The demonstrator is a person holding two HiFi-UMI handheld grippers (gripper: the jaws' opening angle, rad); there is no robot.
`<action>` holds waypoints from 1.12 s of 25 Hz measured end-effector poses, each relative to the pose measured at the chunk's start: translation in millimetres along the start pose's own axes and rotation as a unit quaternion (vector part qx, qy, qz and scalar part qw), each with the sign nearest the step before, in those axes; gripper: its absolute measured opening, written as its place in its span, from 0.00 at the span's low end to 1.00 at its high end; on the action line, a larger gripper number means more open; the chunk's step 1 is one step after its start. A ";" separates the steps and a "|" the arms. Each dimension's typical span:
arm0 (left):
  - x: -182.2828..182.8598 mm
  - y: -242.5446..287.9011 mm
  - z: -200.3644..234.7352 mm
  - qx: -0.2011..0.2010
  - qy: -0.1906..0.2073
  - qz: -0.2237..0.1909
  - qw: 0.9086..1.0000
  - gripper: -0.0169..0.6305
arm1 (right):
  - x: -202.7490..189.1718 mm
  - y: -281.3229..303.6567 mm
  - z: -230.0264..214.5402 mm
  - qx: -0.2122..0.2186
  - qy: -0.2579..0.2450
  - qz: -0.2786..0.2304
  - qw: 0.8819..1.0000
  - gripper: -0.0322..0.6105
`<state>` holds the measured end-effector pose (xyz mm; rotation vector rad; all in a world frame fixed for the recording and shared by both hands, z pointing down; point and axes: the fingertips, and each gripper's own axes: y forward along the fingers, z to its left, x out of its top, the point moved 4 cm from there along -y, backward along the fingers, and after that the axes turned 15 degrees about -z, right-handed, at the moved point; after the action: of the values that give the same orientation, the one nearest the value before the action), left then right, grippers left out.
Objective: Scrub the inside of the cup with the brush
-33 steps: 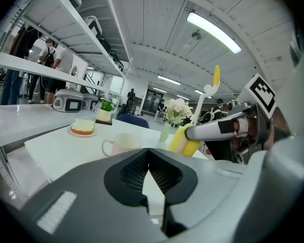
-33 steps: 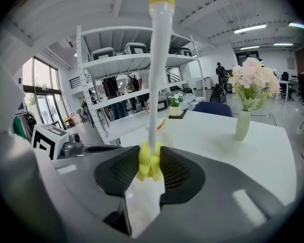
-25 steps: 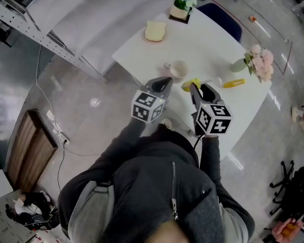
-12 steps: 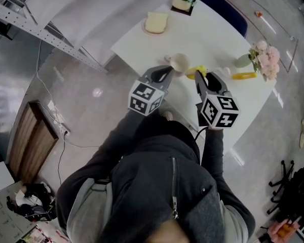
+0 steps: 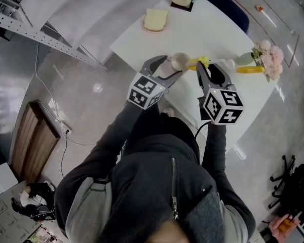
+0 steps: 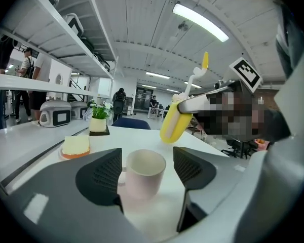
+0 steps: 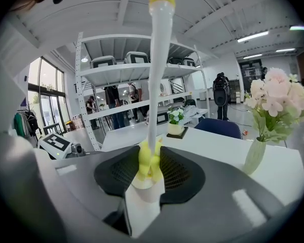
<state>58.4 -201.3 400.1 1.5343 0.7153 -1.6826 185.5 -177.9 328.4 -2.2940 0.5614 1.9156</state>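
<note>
Your left tongs (image 6: 147, 160) stand about half open, the jaws having just been opening. The cup (image 6: 142, 178) sits upright on the table (image 6: 35, 140) between them. You can see a clear gap between the cup and the jaw on your right tongs' side. The other jaw covers the cup's handle side, so it is impossible to tell whether it touches there. Neither pad is pressing, so these tongs hold nothing.

Your right tongs (image 7: 149, 172) are closed on the brush (image 7: 157, 80), clamped low where the white stem meets a yellow part. In the right gripper view the stem rises straight up from the jaws and its yellow end is cut off by the top edge. The brush head lies out of sight below the jaws, and the cup does not show in that view.

From the left gripper view, the yellow brush head hangs in the air beyond the cup, slightly toward your right tongs and above the rim, not inside. Much of the right tongs is blurred over there.

From the head view, only a short yellow piece of the brush shows, between the cup and the right tongs, whose marker cube hides their grip.
</note>
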 end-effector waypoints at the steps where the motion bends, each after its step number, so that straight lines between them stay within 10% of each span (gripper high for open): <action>1: -0.2 2.6 0.4 -0.005 0.003 0.001 1.000 0.53 | -0.1 2.4 -0.1 0.000 -0.001 0.002 1.000 0.25; 14: -41.2 11.0 -2.2 0.064 0.011 0.012 0.998 0.66 | -15.0 19.3 -5.6 0.003 -0.008 0.038 0.999 0.25; 28: -47.1 46.6 18.5 -0.072 0.078 0.048 0.993 0.88 | -26.7 30.3 -5.8 0.020 -0.008 0.062 0.998 0.25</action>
<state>86.4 -235.8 452.6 1.5841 0.8125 -1.4201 176.8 -202.0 360.2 -2.2662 0.7517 1.9551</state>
